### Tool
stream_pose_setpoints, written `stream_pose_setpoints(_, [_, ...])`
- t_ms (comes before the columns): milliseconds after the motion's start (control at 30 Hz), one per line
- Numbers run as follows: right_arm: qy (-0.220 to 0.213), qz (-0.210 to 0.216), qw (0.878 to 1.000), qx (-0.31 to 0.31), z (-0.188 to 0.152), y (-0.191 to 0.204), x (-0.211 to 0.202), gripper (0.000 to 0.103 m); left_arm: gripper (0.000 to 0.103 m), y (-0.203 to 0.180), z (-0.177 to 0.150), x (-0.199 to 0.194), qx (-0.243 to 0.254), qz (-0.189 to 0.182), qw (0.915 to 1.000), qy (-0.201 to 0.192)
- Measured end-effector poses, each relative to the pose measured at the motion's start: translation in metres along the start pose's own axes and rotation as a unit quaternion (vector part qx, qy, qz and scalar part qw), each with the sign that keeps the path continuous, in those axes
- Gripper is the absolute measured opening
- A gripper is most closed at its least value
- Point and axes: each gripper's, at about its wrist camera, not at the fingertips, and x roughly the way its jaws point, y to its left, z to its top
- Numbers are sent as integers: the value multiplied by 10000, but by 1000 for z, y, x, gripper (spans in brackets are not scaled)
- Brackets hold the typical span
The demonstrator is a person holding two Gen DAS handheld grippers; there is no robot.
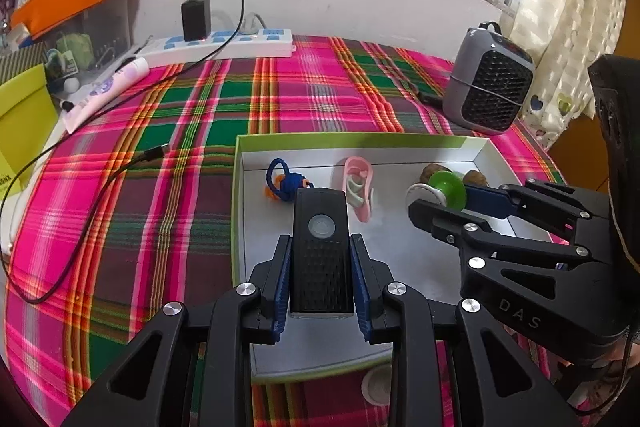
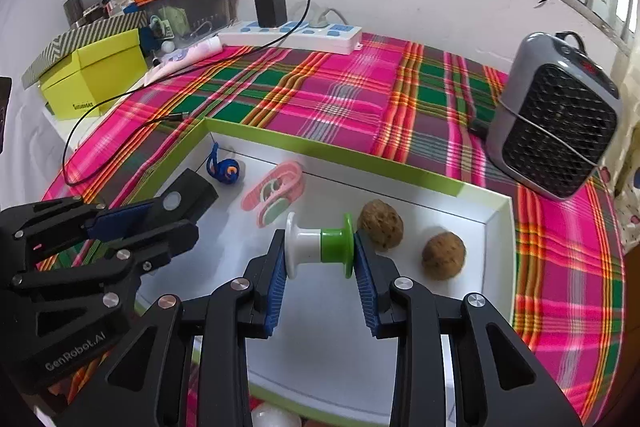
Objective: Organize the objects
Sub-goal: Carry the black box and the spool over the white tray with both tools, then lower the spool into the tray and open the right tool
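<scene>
Left wrist view: my left gripper (image 1: pixel 322 267) clamps the black device (image 1: pixel 322 239), right gripper (image 2: pixel 320 259) pinches the spool (image 2: pixel 320 245), both over the tray (image 1: pixel 240 211) already holding four items, neither released yet.

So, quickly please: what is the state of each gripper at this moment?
Left gripper: closed on the black device, above the box.
Right gripper: closed on the white-and-green spool, gripped by its two end discs.

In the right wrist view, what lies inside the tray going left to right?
Black device in the left gripper → blue knitted toy → pink clip → white-and-green spool in the right gripper → two walnuts.
</scene>
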Motion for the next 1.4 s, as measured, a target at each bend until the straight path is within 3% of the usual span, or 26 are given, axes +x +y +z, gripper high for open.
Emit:
stream_pose_setpoints(467, [110,41,9998,-142,11,-3,23,34,25,-4,2,14,142,60,9998,95])
stream_pose_setpoints(1400, [88,-85,9994,-333,14,0,28,34,25,-7,5,16,214,101,9997,115])
